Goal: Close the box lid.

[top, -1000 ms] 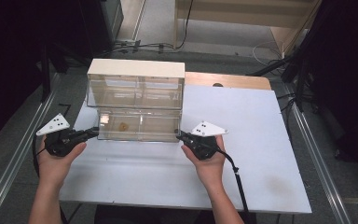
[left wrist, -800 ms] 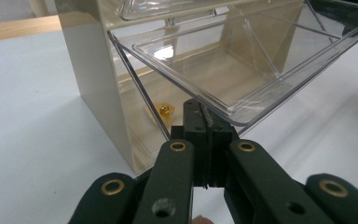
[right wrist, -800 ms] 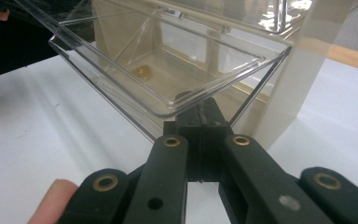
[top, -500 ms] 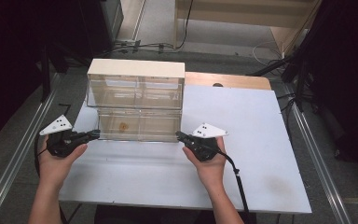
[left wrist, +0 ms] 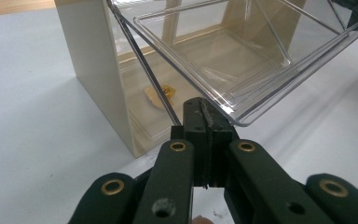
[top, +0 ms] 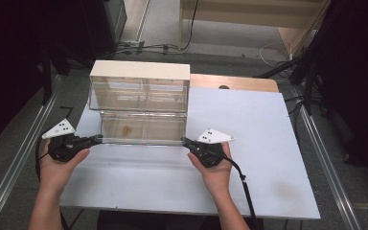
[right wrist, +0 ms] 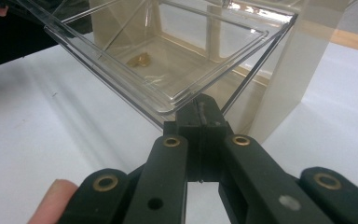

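Note:
A cream cabinet [top: 139,72] with clear drawers stands at the table's back left. Its lower clear drawer [top: 141,128] is pulled out toward me, with a small yellowish piece [top: 126,129] lying inside. My left gripper [top: 97,139] is shut on the drawer's front left corner, and my right gripper [top: 184,141] is shut on its front right corner. In the left gripper view the jaws [left wrist: 205,116] pinch the drawer rim [left wrist: 242,60] beside the cabinet wall [left wrist: 98,70]. In the right gripper view the jaws [right wrist: 204,112] clamp the rim [right wrist: 168,60], with the yellowish piece [right wrist: 140,59] beyond.
The white tabletop [top: 249,182] spreads to the right and toward me. A wooden strip [top: 239,82] runs along the back edge. Metal rails [top: 326,163] flank the table, and cables [top: 139,48] lie on the floor behind.

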Available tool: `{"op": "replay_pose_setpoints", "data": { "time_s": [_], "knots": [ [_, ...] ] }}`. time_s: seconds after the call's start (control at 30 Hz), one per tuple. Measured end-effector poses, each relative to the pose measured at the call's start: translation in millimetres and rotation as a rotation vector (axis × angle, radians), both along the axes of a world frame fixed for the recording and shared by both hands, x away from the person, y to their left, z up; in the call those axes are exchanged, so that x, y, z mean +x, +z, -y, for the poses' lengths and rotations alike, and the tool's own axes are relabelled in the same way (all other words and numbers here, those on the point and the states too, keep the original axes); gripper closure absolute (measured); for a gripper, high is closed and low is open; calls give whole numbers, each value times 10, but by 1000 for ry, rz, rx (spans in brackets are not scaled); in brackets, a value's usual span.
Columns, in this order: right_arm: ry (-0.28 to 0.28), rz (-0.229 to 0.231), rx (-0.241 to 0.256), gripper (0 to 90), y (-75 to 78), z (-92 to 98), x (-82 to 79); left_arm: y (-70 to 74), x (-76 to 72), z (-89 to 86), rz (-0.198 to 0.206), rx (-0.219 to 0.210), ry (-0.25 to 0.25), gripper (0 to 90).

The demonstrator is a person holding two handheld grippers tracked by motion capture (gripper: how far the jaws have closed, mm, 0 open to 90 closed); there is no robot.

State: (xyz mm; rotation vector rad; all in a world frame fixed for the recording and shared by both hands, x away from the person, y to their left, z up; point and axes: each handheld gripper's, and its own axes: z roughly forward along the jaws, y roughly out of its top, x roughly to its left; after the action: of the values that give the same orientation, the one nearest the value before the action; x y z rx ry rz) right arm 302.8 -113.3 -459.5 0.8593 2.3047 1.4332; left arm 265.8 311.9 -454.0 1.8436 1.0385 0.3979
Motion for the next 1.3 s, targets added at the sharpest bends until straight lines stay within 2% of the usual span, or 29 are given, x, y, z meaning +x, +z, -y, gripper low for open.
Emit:
{"op": "replay_pose_setpoints", "data": {
  "time_s": [0.93, 1.3],
  "knots": [
    [5, -17, 8, 877, -70, 33, -87, -34, -13, -91, -32, -37, -31, 900],
    [3, -24, 8, 877, -115, 49, -84, -64, -17, -134, -57, -24, -33, 900]
  ]
}}
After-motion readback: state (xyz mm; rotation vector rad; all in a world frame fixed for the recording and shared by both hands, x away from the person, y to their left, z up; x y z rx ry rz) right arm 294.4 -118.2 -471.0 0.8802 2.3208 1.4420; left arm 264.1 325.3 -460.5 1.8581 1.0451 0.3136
